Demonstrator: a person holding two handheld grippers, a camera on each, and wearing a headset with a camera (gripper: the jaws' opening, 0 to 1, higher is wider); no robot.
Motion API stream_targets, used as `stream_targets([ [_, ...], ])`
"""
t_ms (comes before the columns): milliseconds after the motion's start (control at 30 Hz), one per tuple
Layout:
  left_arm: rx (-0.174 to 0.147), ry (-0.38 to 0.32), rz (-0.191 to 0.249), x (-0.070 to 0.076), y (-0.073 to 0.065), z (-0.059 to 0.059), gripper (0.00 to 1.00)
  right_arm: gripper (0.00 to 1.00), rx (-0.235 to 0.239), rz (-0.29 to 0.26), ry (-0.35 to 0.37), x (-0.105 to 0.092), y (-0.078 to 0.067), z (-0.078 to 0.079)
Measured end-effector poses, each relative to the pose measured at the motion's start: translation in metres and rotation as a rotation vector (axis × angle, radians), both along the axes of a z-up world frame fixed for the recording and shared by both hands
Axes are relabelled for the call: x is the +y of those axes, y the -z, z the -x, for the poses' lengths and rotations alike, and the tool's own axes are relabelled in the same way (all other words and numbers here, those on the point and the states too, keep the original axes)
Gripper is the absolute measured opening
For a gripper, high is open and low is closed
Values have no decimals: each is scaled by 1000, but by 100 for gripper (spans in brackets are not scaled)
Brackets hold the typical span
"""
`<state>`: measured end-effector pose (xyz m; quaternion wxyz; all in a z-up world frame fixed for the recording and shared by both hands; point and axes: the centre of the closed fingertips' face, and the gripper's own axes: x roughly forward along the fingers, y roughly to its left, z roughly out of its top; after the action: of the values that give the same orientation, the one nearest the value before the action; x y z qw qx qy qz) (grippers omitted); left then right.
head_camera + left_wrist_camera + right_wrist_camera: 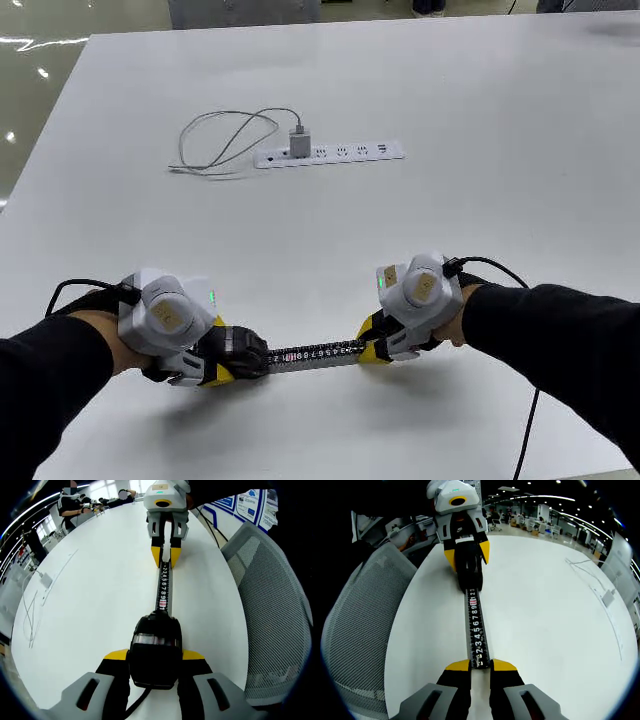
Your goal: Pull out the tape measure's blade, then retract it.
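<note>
Left gripper [228, 360] clamps the case [155, 652], right gripper [480, 665] pinches the blade [476, 625] tip; blade partly out, retraction outstanding.

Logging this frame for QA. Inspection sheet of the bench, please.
Surface: white table.
Job's things: black tape measure case in the left claw; blade partly out, numbers up, running to the right claw.
Clutter: white power strip with a charger plugged in.
Claws: left claw shut on the case; right claw shut on the blade's end.
Cables: white cable looped beside the strip; black cable below the right arm.
Surroundings: grey mesh chair by the table edge; people far off.
</note>
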<state>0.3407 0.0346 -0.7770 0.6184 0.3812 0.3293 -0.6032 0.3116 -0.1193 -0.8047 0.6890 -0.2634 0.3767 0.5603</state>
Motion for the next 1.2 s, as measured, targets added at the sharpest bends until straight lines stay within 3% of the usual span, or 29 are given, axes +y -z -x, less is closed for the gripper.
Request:
stream_targets([
  [1200, -1, 4, -6, 0, 1, -2, 31, 9, -2, -3, 24, -28, -1, 3],
])
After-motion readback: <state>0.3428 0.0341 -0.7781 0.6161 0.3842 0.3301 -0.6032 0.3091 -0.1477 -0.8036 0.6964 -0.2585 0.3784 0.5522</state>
